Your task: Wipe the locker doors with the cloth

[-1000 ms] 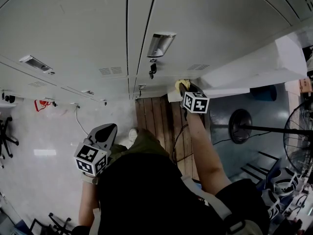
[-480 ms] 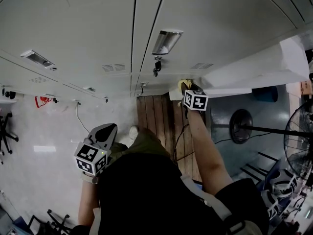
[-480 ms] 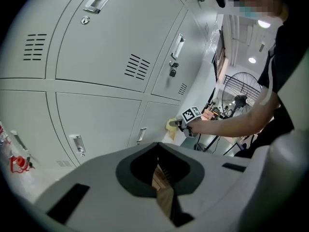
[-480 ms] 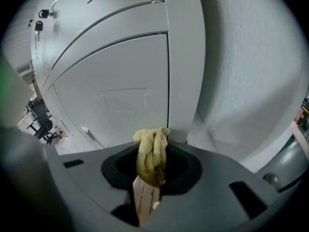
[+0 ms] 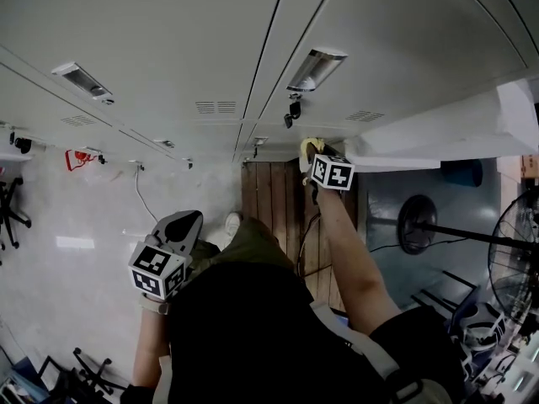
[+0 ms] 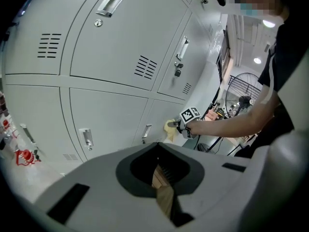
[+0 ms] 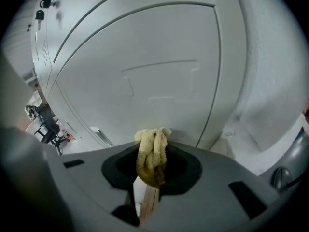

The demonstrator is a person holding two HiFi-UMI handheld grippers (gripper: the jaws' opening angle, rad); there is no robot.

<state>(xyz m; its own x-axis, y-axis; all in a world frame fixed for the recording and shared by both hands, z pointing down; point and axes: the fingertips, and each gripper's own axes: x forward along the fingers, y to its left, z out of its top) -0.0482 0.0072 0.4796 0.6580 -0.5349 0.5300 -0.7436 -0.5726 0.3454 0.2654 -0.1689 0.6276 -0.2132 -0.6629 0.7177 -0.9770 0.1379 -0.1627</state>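
- The right tongs [image 7: 149,182] are clamped on the yellow cloth [image 7: 152,151]. The cloth bunches up out of the jaws toward a grey locker door [image 7: 145,66].
- In the head view the cloth sits low on the bank of lockers, at a bottom door and just beside a white wall [image 5: 446,129]. Whether it presses on the metal I cannot tell.
- The left tongs [image 6: 164,190] have their jaws together with nothing between them. They are held back by the person's body, well apart from the doors.
- Further up the same column of doors, a recessed handle [image 5: 316,68] and a small dark lock [image 5: 293,109] stand out from the door faces. Louvre vents [image 5: 216,107] are cut in beside them.
- To the right are a fan [image 5: 515,263] and a round-based stand [image 5: 413,220].
- A dark cable [image 5: 308,234] trails over the wooden boards [image 5: 268,194] at the foot of the lockers, near the right arm.
- To the left the floor [image 5: 76,251] is pale and glossy. A red item [image 5: 77,156] shows at the bottom doors, and an office chair [image 5: 10,217] sits at the frame's edge.
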